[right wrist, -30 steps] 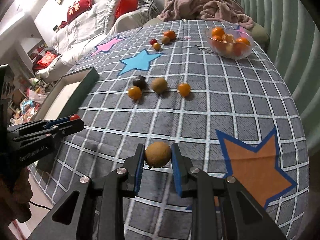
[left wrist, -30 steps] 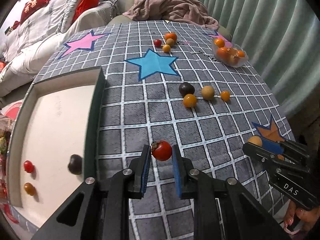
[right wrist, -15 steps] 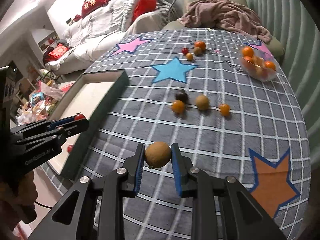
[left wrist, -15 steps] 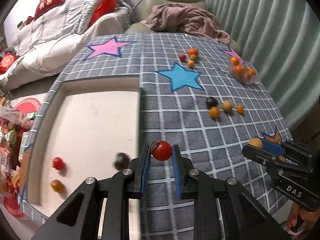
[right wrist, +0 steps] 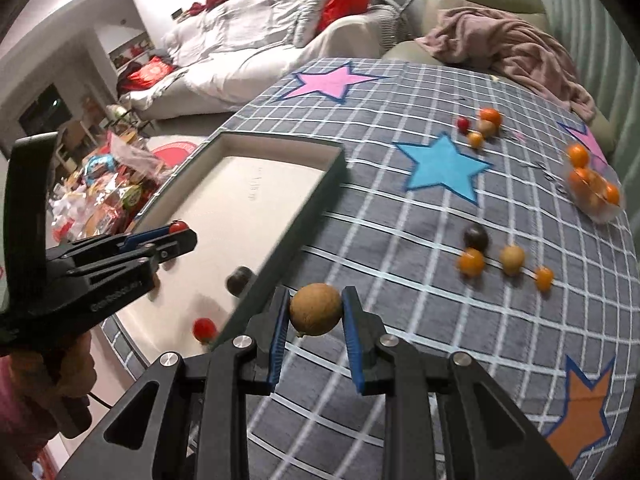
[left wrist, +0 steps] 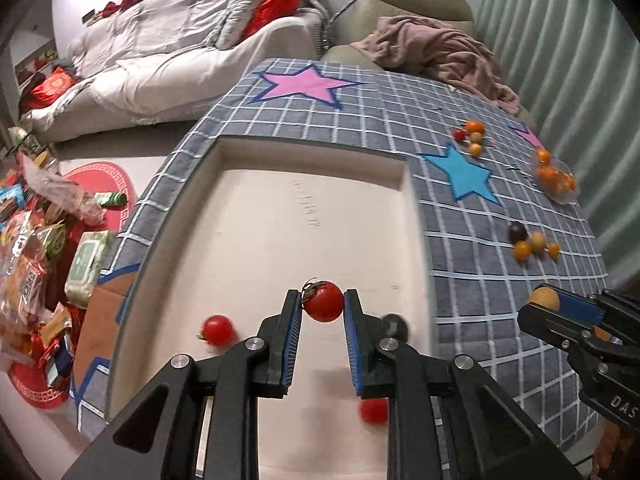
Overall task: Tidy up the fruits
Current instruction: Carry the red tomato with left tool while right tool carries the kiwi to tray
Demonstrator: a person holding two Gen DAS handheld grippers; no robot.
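Fruits ride in both tongs: left tongs (left wrist: 323,312) clench a cherry tomato (left wrist: 324,306), now over the tray (left wrist: 312,152); right tongs (right wrist: 316,312) grasping a brown longan (right wrist: 315,309), trail at three o'clock, so I drop next.

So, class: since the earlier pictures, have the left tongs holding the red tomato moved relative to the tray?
Yes. The left tongs with the red tomato have travelled from above the grid cloth to above the tray.

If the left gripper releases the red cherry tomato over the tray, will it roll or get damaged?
The cherry tomato is round and smooth, so it would probably roll across the flat tray floor. The raised tray walls should stop it. Its thin skin looks bruisable, so a low release seems safer.
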